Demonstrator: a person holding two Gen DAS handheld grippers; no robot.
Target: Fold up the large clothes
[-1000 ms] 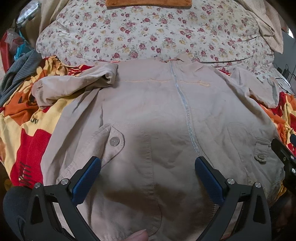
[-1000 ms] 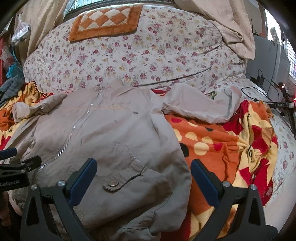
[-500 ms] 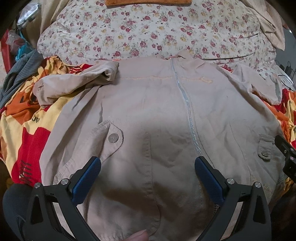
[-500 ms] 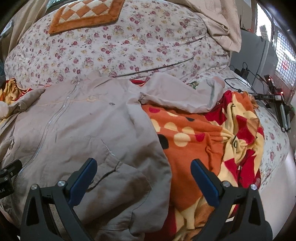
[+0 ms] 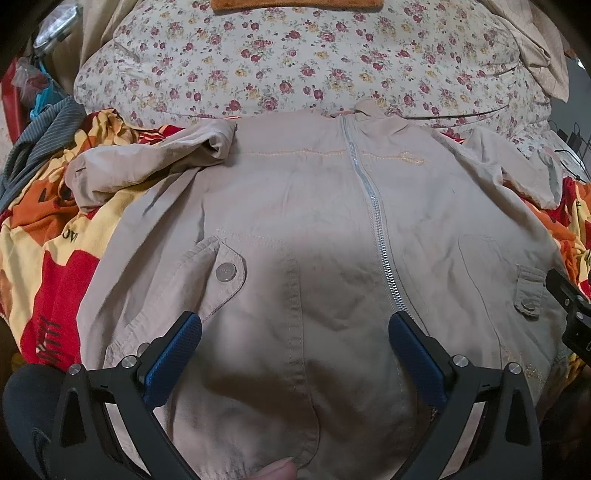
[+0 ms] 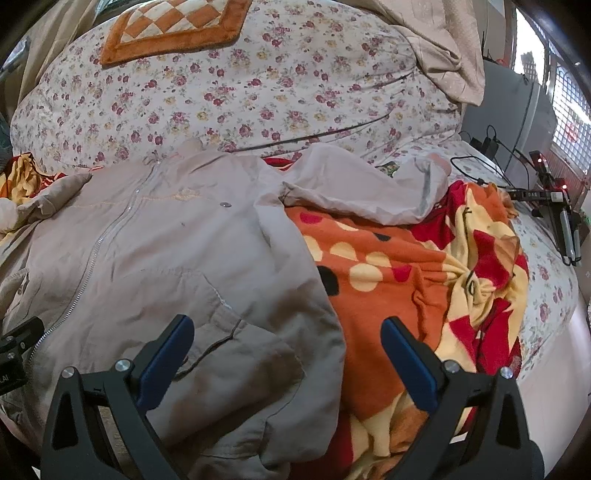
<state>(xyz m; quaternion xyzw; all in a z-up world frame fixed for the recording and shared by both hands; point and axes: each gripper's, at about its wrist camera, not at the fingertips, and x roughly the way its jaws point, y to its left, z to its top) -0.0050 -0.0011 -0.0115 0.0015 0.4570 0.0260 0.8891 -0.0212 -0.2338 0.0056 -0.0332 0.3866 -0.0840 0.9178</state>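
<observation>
The left tool point(image 5: 295, 347) is spread wide with nothing between its blue pads point(image 5: 173, 354), hovering over the lower front of a beige jacket point(image 5: 314, 206). The jacket lies face up on the bed, zipped, directly ahead of this tool; its zipper point(image 5: 373, 206) runs from just inside the right-hand pad away toward the collar. A snap-buttoned pocket flap point(image 5: 221, 269) sits just beyond the left-hand pad, and a second pocket flap point(image 5: 528, 291) lies far off to the right, near the edge of the other tool. The jacket's left sleeve point(image 5: 147, 166) is bunched up ahead and to the left, resting on a red, orange and yellow blanket point(image 5: 48, 258).

The right tool point(image 6: 288, 354) is likewise wide open and empty. The jacket's hem corner point(image 6: 258, 369) lies crumpled beneath its left-hand pad, while its right-hand pad hangs over the blanket. The other sleeve point(image 6: 362, 192) stretches across the blanket ahead and to the right. A floral quilt point(image 6: 258, 92) is heaped beyond the collar, with a checkered orange mat point(image 6: 173, 29) on top.
</observation>
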